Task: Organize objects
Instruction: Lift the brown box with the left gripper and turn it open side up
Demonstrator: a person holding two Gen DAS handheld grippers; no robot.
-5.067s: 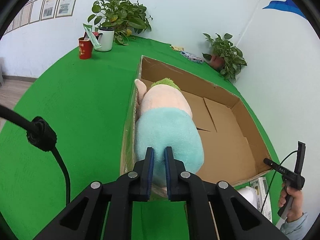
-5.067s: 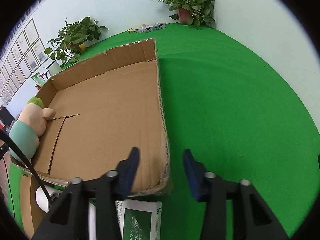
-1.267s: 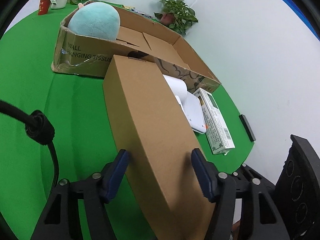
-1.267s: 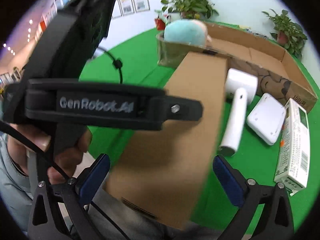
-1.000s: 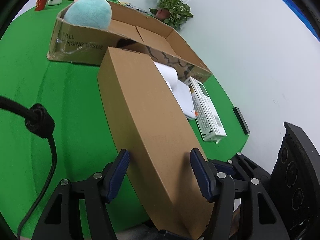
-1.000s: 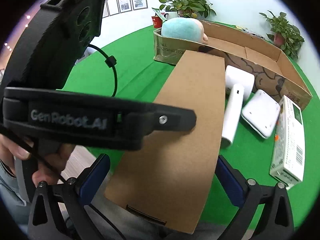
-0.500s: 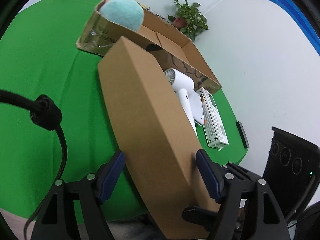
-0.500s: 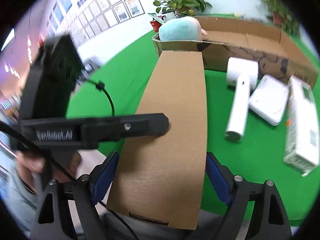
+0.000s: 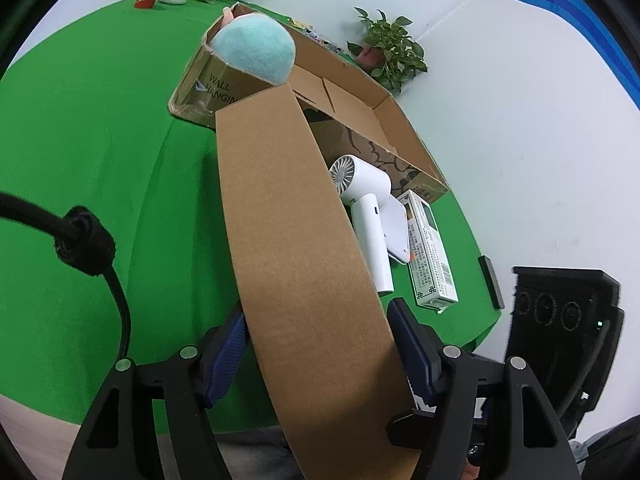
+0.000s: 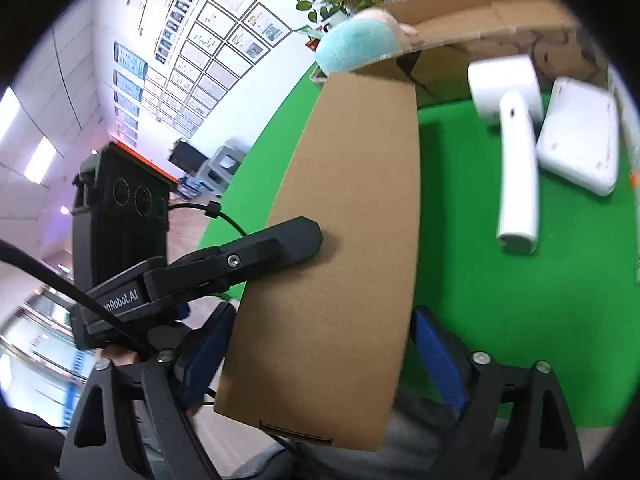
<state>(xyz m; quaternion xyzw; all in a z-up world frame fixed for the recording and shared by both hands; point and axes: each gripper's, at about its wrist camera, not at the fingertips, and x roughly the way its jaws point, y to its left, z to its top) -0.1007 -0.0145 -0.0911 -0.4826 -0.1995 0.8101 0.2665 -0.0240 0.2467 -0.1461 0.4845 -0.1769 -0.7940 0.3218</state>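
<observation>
Two hand-held grippers are set at the near end of the long, plain brown cardboard box [image 9: 288, 240], which overhangs the edge of the green table [image 9: 80, 140]. The box is grasped across its width by the left gripper [image 9: 320, 344], whose jaws have just been closing on it. It is also straddled by the right gripper [image 10: 324, 340], whose jaws have just been opening; whether its pads press cannot be told. The box's long axis is pointed straight away from both grippers, and its far end is seen at the near wall of the open brown shipping carton [image 9: 400, 120], beside the teal plush toy [image 9: 256, 52]. A forward push along that axis is judged to be needed.
</observation>
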